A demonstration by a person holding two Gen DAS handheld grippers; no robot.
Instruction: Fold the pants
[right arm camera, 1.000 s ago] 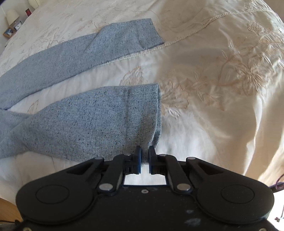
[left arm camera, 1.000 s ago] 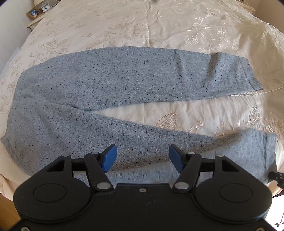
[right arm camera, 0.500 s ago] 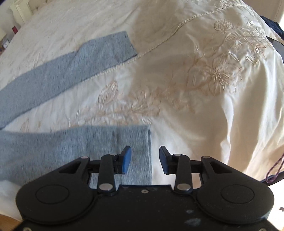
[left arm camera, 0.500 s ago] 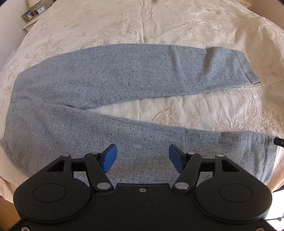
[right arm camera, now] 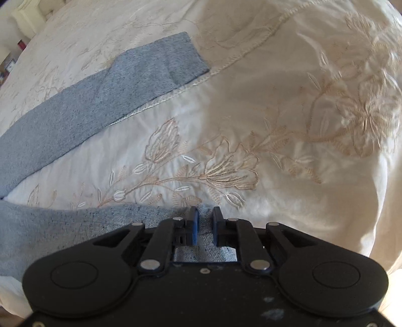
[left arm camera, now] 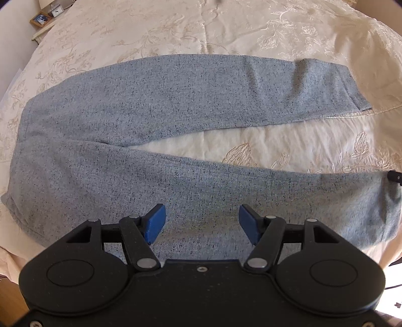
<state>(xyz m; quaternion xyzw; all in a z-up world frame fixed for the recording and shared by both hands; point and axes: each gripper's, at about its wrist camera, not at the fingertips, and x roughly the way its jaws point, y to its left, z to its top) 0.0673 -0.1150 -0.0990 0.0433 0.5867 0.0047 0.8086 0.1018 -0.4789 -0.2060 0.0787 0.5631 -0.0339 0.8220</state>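
Grey speckled pants point(left arm camera: 150, 113) lie flat on the bed, waist at the left, both legs running right in a V. My left gripper point(left arm camera: 202, 222) is open and empty, hovering over the middle of the near leg point(left arm camera: 226, 191). My right gripper point(right arm camera: 204, 227) is shut on the cuff of the near leg point(right arm camera: 204, 216), with grey cloth bunched between its pads. The far leg's cuff point(right arm camera: 176, 60) lies flat beyond it. A black tip of the right gripper point(left arm camera: 395, 175) shows at the near cuff in the left wrist view.
The cream embroidered bedspread point(right arm camera: 276, 125) covers the whole bed, with a stitched seam point(right arm camera: 226, 65) by the far cuff. A nightstand with a photo frame point(left arm camera: 39, 19) and small clock stands at the far left corner. The bed's near edge drops off just below the near leg.
My right gripper was closed at the cuff, opened half a second ago, and has now shut on the near leg's cuff. My left gripper stayed open and drifted slightly over the near leg.
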